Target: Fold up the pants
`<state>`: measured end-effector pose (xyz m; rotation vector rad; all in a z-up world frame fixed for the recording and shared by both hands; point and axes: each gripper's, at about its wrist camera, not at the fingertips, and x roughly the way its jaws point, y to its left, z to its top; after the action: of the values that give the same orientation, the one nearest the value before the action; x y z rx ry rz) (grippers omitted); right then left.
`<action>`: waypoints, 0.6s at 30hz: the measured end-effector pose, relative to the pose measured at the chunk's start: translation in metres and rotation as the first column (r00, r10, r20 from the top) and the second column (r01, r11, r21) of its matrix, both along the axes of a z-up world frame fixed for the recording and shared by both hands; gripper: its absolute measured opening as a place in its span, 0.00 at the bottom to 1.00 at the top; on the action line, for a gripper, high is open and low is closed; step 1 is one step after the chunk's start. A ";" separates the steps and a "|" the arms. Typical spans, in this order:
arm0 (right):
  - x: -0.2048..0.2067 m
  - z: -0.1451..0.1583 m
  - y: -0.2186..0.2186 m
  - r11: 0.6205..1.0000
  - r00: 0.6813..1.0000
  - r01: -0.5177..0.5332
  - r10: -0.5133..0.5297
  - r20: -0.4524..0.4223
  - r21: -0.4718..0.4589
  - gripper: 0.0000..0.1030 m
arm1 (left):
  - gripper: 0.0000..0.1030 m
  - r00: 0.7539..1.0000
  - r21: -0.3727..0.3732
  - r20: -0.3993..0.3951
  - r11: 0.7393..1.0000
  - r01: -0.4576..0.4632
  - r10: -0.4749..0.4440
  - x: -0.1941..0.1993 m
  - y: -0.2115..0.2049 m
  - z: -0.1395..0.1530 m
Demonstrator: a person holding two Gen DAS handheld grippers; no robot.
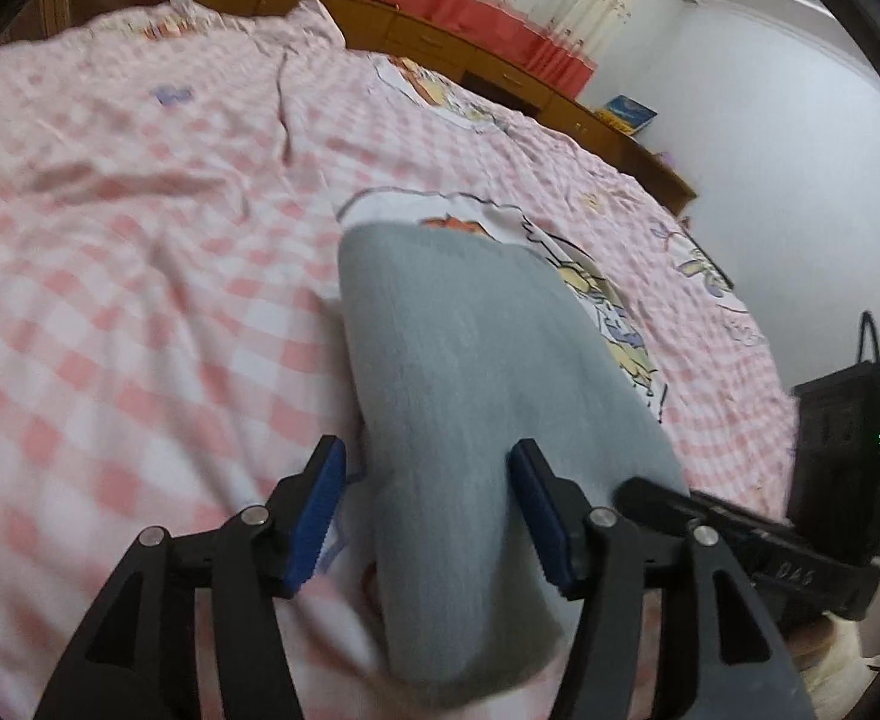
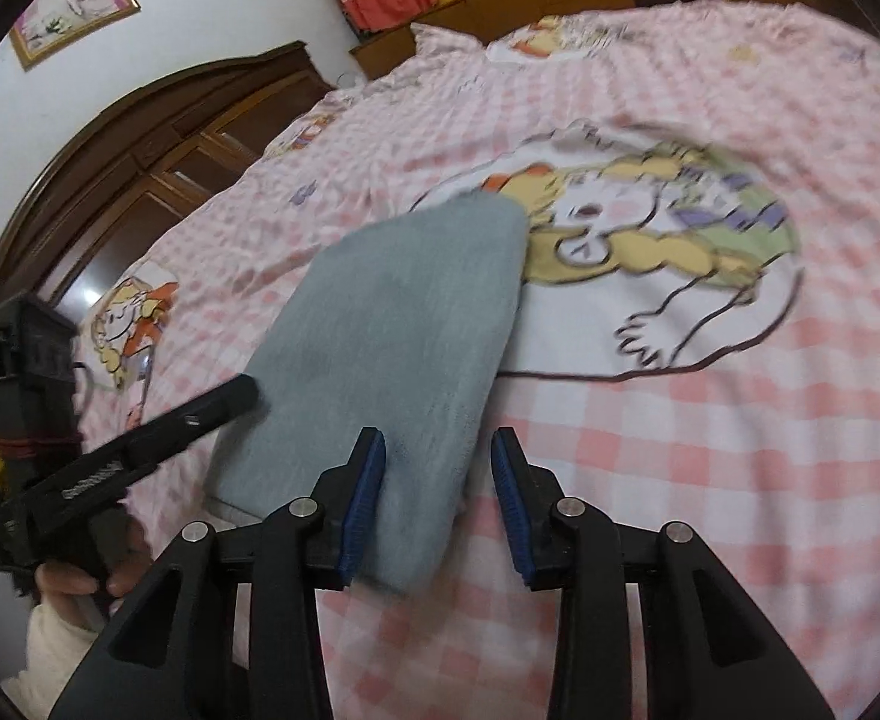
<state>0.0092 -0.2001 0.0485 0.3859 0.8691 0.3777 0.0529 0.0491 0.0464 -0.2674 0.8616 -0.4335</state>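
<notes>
The grey pants (image 1: 470, 372) lie folded into a narrow stack on the pink checked bed sheet (image 1: 128, 300). My left gripper (image 1: 428, 510) is open and hovers over the stack's near end, empty. In the right wrist view the pants (image 2: 392, 324) stretch away from me. My right gripper (image 2: 438, 504) is open over their near right corner and holds nothing. The left gripper's finger (image 2: 200, 414) shows at the stack's left edge, and the right gripper's finger (image 1: 680, 498) shows at the stack's right edge in the left view.
A large cartoon print (image 2: 668, 240) on the sheet lies under and right of the pants. A wooden headboard (image 2: 140, 162) rises at the left. A wooden cabinet (image 1: 470, 54) with red and white curtains (image 1: 500, 0) runs along the far side of the bed.
</notes>
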 end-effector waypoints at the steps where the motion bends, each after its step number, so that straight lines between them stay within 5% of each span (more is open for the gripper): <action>1: -0.004 0.007 0.000 1.000 1.000 0.007 -0.007 0.019 -0.007 0.36 | 0.58 1.000 0.012 0.016 1.000 -0.007 0.007 -0.004 -0.001 0.005; 6: -0.011 0.027 0.008 1.000 0.997 -0.014 0.014 0.079 -0.009 0.36 | 0.58 0.994 0.028 0.110 0.999 -0.032 0.029 -0.025 -0.003 0.038; 13: -0.011 0.005 0.023 0.995 0.999 -0.035 0.038 0.025 -0.094 0.36 | 0.56 0.997 0.105 0.071 0.994 -0.012 0.005 -0.033 -0.025 0.035; 14: -0.010 -0.003 0.023 0.994 0.999 -0.039 0.039 0.002 -0.107 0.36 | 0.53 0.999 0.116 0.049 0.993 -0.010 0.004 -0.032 -0.027 0.029; 16: -0.007 -0.016 0.024 0.990 0.999 -0.039 0.037 -0.021 -0.135 0.36 | 0.31 1.000 0.168 0.017 0.985 -0.029 0.026 -0.034 -0.031 0.018; 18: -0.005 -0.028 0.021 0.994 0.999 -0.047 0.045 -0.028 -0.103 0.39 | 0.26 0.999 0.200 0.000 0.979 -0.038 0.039 -0.033 -0.031 0.008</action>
<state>0.0038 -0.1793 0.0208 0.2757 0.9202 0.3693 0.0195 0.0185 0.0544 -0.0993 0.8958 -0.3074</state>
